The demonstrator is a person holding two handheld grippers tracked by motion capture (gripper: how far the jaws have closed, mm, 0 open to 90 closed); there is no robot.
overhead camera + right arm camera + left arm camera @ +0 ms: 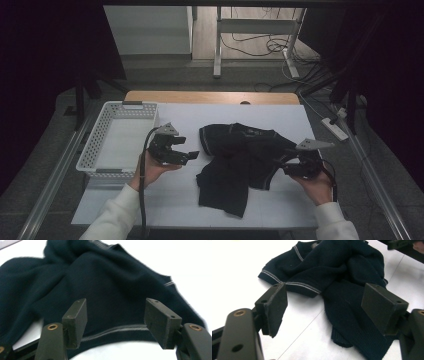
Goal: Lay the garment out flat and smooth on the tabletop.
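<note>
A dark garment (241,162) lies crumpled at frame centre. The left gripper (189,155) hovers just left of it, jaws wide and empty. The right gripper (281,166) sits at its right edge, jaws wide over the striped hem (117,330).

The garment (245,162) is dark navy, nearly black in the dim high view, with thin pale grey stripes along its cuffs and hem. The table (310,205) surface is white, its far edge tan wood. The basket (100,137) is white. Both sleeves (112,220) look cream, perhaps white.
</note>
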